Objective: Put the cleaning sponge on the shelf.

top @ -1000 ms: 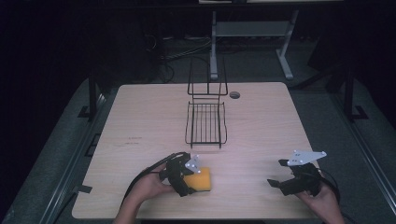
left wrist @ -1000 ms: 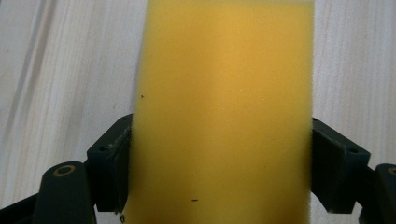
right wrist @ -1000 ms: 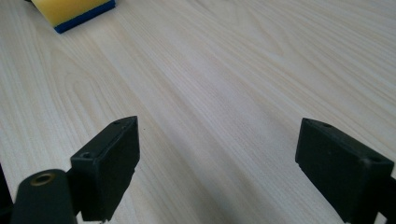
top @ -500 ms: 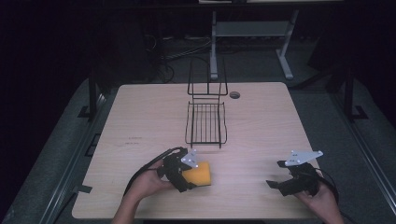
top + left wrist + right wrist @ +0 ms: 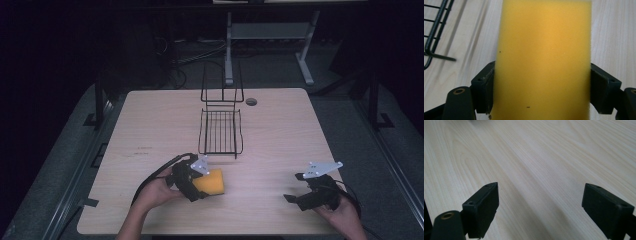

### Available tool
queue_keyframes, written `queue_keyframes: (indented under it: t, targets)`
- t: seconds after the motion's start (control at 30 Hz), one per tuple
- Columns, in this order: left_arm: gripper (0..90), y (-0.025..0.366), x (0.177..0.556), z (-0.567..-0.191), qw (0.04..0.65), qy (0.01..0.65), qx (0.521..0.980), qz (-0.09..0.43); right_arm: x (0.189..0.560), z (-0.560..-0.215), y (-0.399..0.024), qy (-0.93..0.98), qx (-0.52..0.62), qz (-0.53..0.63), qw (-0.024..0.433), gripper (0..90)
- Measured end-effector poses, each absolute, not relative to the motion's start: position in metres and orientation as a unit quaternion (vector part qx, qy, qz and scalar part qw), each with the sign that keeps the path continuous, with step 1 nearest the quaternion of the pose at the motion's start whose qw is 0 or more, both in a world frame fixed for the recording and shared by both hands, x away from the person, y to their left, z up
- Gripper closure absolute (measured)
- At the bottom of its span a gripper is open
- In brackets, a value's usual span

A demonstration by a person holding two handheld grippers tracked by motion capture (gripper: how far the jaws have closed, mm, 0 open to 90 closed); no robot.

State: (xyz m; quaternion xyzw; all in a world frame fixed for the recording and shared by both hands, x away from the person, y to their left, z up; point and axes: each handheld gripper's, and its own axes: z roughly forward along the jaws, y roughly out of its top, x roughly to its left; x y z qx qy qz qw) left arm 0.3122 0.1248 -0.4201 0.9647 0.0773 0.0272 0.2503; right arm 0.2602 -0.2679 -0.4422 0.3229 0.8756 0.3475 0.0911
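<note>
Gripping a yellow sponge [image 5: 212, 182] near the table's [image 5: 150, 125] front edge, left of centre, the left gripper [image 5: 196, 181] has its jaws pressed against the sponge's two sides.

In the left gripper view the sponge [image 5: 541, 57] stands between both black jaws, their pads touching its flanks, with light wood grain behind it and a corner of the black wire rack [image 5: 434, 32] at the upper left. From the high view, that wire rack [image 5: 221, 131] sits at the middle of the table, reaching toward the back edge, just beyond the sponge. Near the front right corner, the right gripper [image 5: 300, 196] rests in the person's hand, its jaws spread wide over bare wood with nothing between them.
</note>
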Motion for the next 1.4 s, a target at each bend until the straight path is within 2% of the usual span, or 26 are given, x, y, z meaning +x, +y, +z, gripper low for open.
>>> queue_keyframes:
  t: [1.4]
  targets:
    - [21.4, 0.125, 0.344, -0.387, 0.264, 0.073, 0.961, 0.042, 0.261, -0.446, -0.265, 0.879, 0.326, 0.337, 0.085, 13.9]
